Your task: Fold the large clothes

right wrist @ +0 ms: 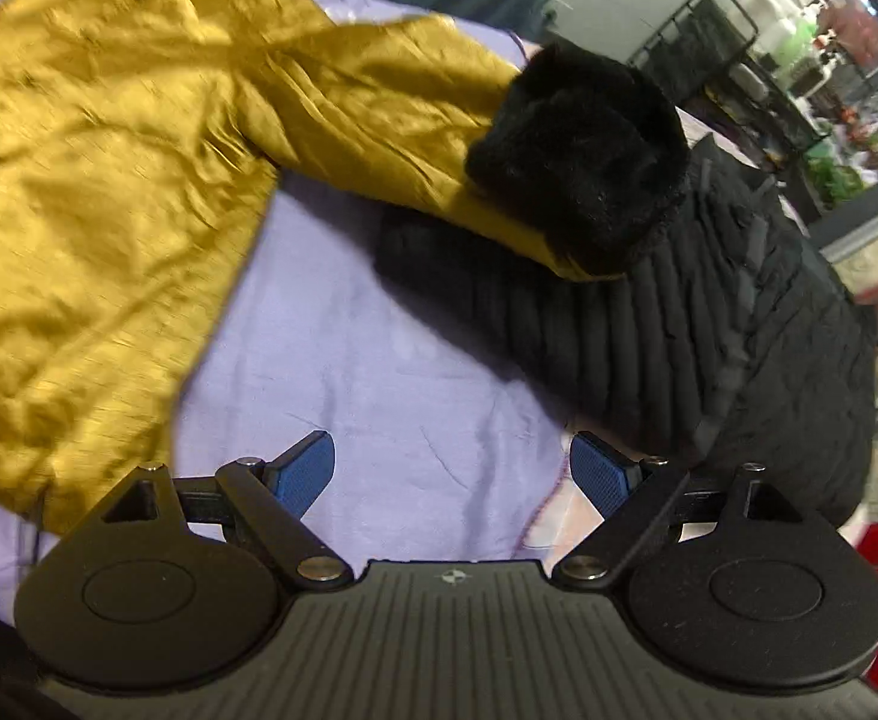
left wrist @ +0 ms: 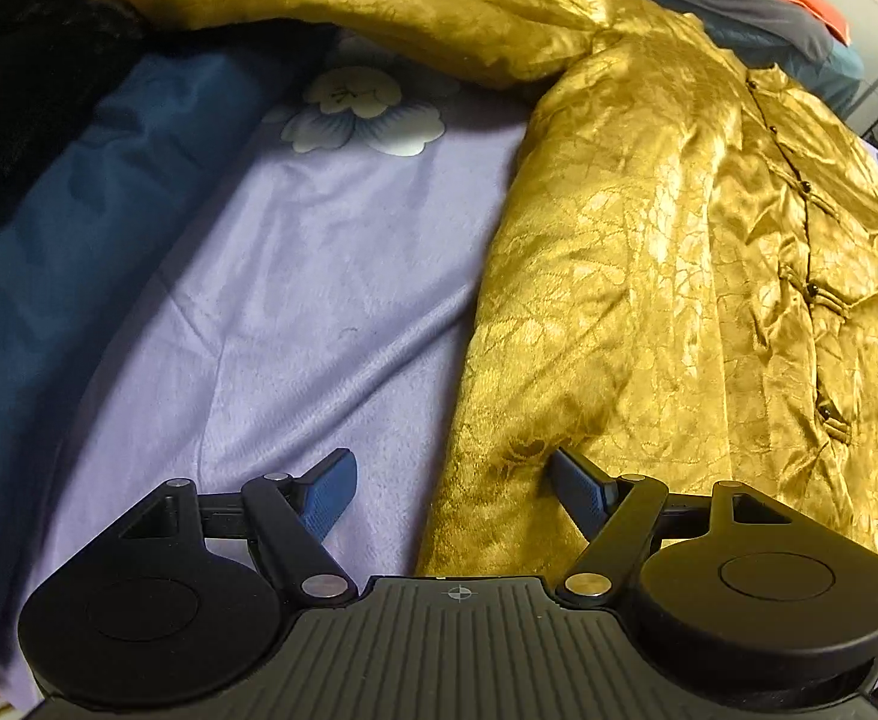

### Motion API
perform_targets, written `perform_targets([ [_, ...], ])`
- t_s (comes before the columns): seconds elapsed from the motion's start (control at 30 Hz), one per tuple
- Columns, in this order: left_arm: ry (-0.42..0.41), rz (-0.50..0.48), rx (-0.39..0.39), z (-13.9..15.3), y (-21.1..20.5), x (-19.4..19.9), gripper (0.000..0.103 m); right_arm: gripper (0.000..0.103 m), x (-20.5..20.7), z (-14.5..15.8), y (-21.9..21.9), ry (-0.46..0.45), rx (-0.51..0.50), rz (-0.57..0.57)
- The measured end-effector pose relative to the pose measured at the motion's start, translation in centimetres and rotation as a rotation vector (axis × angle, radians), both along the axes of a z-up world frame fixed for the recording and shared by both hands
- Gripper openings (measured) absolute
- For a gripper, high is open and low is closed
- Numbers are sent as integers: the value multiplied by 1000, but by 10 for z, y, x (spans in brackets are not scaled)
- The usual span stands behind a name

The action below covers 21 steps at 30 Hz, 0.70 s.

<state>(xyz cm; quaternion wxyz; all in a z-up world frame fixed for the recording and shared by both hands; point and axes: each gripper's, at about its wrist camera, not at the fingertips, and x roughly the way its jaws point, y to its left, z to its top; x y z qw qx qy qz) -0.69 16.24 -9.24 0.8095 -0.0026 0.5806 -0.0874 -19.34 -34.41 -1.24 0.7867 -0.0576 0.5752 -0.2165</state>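
1. Lying spread on the lilac bed sheet (left wrist: 294, 276), the gold jacket (left wrist: 649, 276) is found to the right of the left gripper (left wrist: 452, 483); its buttoned front (left wrist: 805, 228) is turned up and its long axis runs away from the camera, from the hem near the gripper toward the collar end far off.
2. The left gripper is spread wide and nothing is held; its right finger (left wrist: 577, 480) is seen over the jacket's near edge while the left one hangs over bare sheet, so the hem is judged the closest place to take; whether the finger touches the cloth cannot be told.
3. In the right wrist view the jacket (right wrist: 96, 180) is seen to the left of the right gripper (right wrist: 454, 468); its sleeve (right wrist: 378, 120) is stretched out to the right, ending in a black fur cuff (right wrist: 577, 162) that rests on a black quilted garment (right wrist: 709, 324); the jaws are closing a little yet remain wide, with only sheet between them.
4. The left hand is judged nearer to the body of the jacket; the sleeve lies on the right gripper's side.
5. The right view is blurred; the collar is cut off; a second fur cuff (left wrist: 24, 90) is partly hidden at the left view's edge.
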Motion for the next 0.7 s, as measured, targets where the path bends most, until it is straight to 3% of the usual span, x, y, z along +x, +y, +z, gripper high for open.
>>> perform_targets([
  [0.17,-2,-23,-23,2,4,1,103,90,1,-9,7,-102,273,-47],
  [0.3,-4,-11,-29,7,12,-3,103,86,19,-50,46,-26,352,13],
  [0.4,-2,19,-49,10,20,-7,103,82,32,-72,69,13,354,37],
  [0.47,4,38,-65,10,24,-10,103,61,39,-87,76,72,347,34],
  [0.5,9,43,-68,10,26,-11,103,24,41,-91,78,100,360,38],
  [0.53,13,44,-71,10,27,-12,103,13,42,-93,77,108,393,41],
  [0.7,20,37,-91,7,30,-14,103,12,30,-71,53,94,397,46],
])
